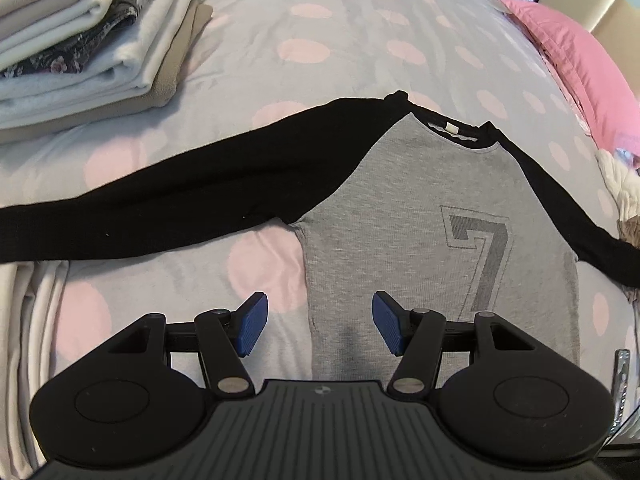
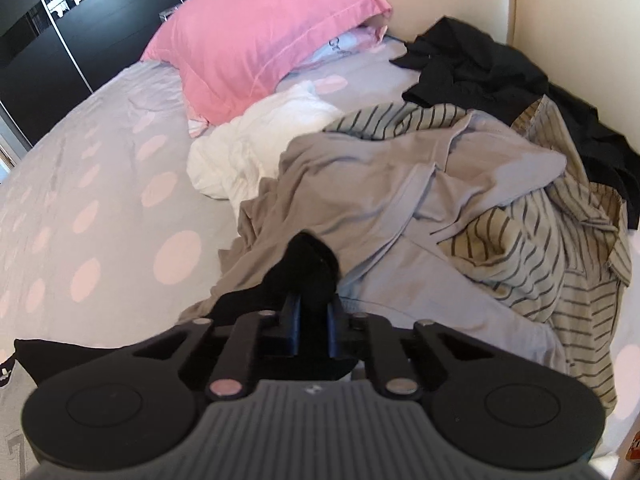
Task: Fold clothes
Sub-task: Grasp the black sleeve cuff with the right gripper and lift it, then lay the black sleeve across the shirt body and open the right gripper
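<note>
A grey raglan shirt (image 1: 400,216) with black sleeves and a printed 7 lies flat on the bed, face up. Its left black sleeve (image 1: 168,200) stretches out to the left. My left gripper (image 1: 318,322) is open and empty, hovering over the shirt's lower left side edge. My right gripper (image 2: 314,312) is shut on the end of the shirt's other black sleeve (image 2: 308,264), holding it up off the bed next to a pile of clothes.
A stack of folded clothes (image 1: 88,40) sits at the far left of the bed. A pile of unfolded clothes (image 2: 460,200) with a striped shirt, white and black garments lies by the headboard. A pink pillow (image 2: 256,48) lies beyond.
</note>
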The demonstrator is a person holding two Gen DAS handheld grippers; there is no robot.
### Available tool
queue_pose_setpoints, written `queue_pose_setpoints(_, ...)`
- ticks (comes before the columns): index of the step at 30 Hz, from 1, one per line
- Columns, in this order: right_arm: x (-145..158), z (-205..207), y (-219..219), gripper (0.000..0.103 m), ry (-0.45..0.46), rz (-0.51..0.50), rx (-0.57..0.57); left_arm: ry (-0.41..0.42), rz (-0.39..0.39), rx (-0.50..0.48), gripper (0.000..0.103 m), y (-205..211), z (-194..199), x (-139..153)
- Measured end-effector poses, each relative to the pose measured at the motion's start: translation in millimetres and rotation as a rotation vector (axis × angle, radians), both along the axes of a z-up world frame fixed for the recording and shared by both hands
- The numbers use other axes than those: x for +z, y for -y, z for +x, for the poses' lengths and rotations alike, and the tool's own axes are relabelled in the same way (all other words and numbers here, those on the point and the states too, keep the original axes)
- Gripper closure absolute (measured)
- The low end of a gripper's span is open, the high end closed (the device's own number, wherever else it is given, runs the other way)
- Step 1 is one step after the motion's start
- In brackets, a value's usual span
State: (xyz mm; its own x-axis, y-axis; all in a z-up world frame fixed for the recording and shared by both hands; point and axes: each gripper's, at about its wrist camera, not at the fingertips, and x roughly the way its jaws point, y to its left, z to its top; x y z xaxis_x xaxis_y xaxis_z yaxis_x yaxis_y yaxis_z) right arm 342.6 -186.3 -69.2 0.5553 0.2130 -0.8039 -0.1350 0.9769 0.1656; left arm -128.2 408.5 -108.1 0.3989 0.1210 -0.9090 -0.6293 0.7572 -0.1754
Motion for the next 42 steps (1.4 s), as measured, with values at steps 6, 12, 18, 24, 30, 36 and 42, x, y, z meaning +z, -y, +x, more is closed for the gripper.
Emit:
queue_pose_setpoints(6,39,-19,-16,0.091,0.025,-0.073,0.056,0.015,0.034,0.001,0.047,0,-5,8)
queue_pose_setpoints(12,93,-46,-66,0.093,0.062,-0.061,0.153,0.033,0.032,0.012,0.047,-3,-10,12)
queue_pose_setpoints(18,153,-81,-151,0.094,0.15,0.032,0.316,0.034,0.036,0.019,0.047,-5,-14,13)
queue_pose_setpoints(24,193,-127,-255,0.094,0.21,0.09,0.505,0.02,0.052,0.031,0.047,-9,-20,15)
queue_pose_setpoints(30,195,-167,-345,0.094,0.182,0.146,0.645,0.037,0.036,0.034,0.047,-14,-29,18)
queue_pose_setpoints(36,153,-204,-420,0.094,0.099,0.124,0.761,0.057,0.037,0.055,0.047,-20,-37,24)
queue_pose_setpoints(42,85,-232,-478,0.094,-0.002,0.04,0.841,0.091,0.032,0.081,0.047,-29,-43,32)
